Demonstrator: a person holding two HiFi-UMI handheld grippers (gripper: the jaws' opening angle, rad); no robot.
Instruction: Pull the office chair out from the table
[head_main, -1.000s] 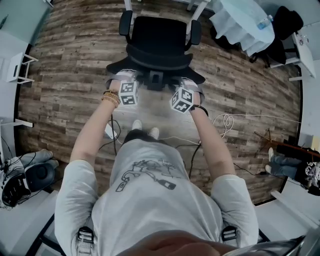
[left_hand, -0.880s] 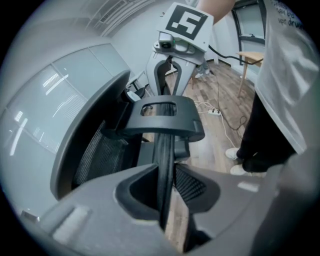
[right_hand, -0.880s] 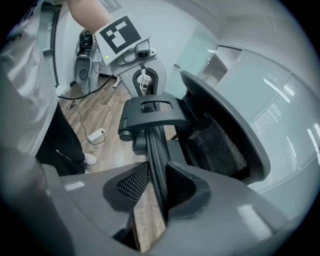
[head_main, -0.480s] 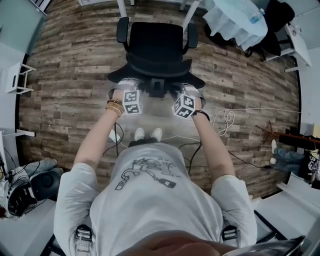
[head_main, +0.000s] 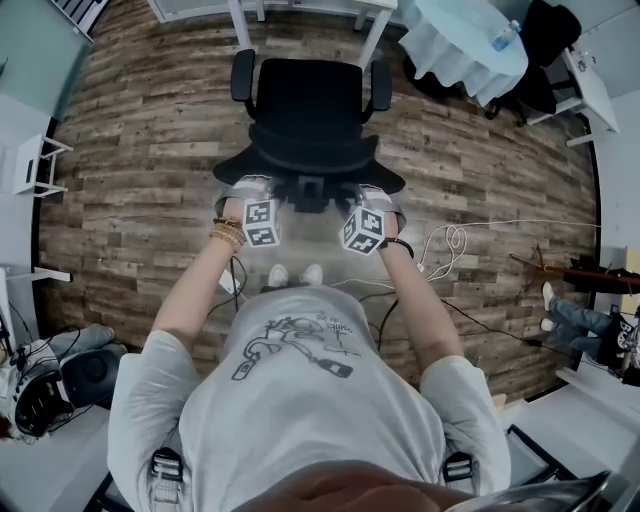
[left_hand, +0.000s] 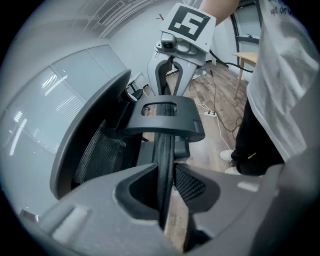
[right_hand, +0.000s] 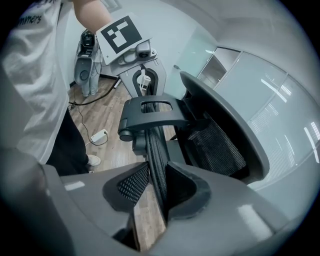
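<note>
A black office chair (head_main: 310, 95) stands on the wood floor in the head view, seat facing away from me. My left gripper (head_main: 250, 188) and right gripper (head_main: 372, 192) are on the top edge of its backrest (head_main: 305, 165), one on each side of the centre bracket. In the left gripper view, my left gripper (left_hand: 167, 186) is shut on the thin black backrest rim (left_hand: 164, 152). My right gripper (right_hand: 156, 189) is likewise shut on the rim (right_hand: 154, 145). The white table's legs (head_main: 240, 22) show just beyond the chair.
A round table with a white cloth (head_main: 465, 42) stands at the back right. Cables (head_main: 450, 240) and a power strip lie on the floor to my right. A white rack (head_main: 35, 160) is at the left, and a bag (head_main: 85, 372) lies near my left side.
The chair has rolled back with both grippers on its backrest. The white table's legs have come further into view beyond it, and my feet have stepped back.
</note>
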